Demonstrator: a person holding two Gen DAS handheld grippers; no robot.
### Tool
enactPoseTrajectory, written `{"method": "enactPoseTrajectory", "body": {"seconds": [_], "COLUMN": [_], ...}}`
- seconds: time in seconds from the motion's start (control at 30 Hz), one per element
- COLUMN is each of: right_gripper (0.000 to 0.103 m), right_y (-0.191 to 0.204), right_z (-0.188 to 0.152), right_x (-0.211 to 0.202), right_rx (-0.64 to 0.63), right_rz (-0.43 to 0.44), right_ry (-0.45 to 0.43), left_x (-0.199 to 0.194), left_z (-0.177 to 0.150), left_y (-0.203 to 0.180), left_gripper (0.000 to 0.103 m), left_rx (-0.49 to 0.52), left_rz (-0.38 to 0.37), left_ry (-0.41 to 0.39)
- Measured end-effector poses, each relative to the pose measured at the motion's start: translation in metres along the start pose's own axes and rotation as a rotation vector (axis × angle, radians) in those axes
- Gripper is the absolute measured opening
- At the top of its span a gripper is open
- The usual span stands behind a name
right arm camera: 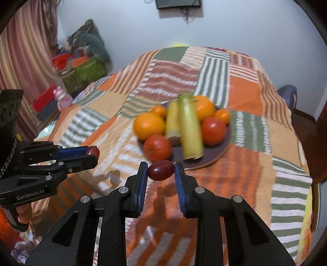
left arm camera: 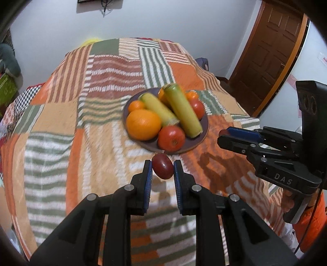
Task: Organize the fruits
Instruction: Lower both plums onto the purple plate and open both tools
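The left gripper (left arm camera: 162, 169) is clamped on a red grape (left arm camera: 162, 169), long axis running forward, with the plate (left arm camera: 201, 136) of fruit just ahead. The right gripper (right arm camera: 160, 170) pinches another grape (right arm camera: 160, 170) crosswise, its long axis spanning the pads, at a similar reach from the plate.

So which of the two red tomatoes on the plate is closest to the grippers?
The front tomato at the plate's near rim, beside the big orange. The other tomato sits farther back, behind the long yellow-green piece.

The fruit on the plate (right arm camera: 221, 150) was motion-blurred in both views. The plate's far rim was hidden behind the oranges (left arm camera: 143, 124). The wall-mounted dark object (right arm camera: 178, 3) was cut off by the top edge.
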State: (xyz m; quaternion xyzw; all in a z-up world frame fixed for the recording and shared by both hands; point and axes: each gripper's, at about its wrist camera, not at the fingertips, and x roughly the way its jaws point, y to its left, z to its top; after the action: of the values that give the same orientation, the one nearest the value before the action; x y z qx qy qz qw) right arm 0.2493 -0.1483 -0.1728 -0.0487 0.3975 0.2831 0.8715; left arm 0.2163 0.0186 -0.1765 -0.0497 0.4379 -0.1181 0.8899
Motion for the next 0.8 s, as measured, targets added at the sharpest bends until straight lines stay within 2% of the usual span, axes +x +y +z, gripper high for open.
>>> {"method": "enactPoseTrajectory", "body": {"seconds": [0.17, 0.37, 0.6, 0.8], "right_gripper": [0.025, 0.025, 0.024, 0.025], "right_y": [-0.010, -0.008, -0.004, -0.013], "right_z": [0.008, 0.008, 0.002, -0.001], "right_x": [0.010, 0.033, 0.064, 0.061], "right_rx": [0.002, -0.048, -0.101, -0.056], "right_rz": [-0.014, 0.003, 0.014, 0.057], "right_ry": [-0.010, 0.032, 0.106, 0.106], "left_x": [0.017, 0.043, 0.076, 0.086], "left_z": [0.027, 0.049, 0.058, 0.056], "left_y": [-0.010, -0.013, -0.008, -0.004], "left_gripper": [0.020, 0.020, 0.020, 0.024], "left_rx": [0.029, 0.047, 0.043, 0.033], "left_rz": [-0.009, -0.013, -0.018, -0.028], "left_ry": [-0.009, 0.001, 0.051, 0.067]}}
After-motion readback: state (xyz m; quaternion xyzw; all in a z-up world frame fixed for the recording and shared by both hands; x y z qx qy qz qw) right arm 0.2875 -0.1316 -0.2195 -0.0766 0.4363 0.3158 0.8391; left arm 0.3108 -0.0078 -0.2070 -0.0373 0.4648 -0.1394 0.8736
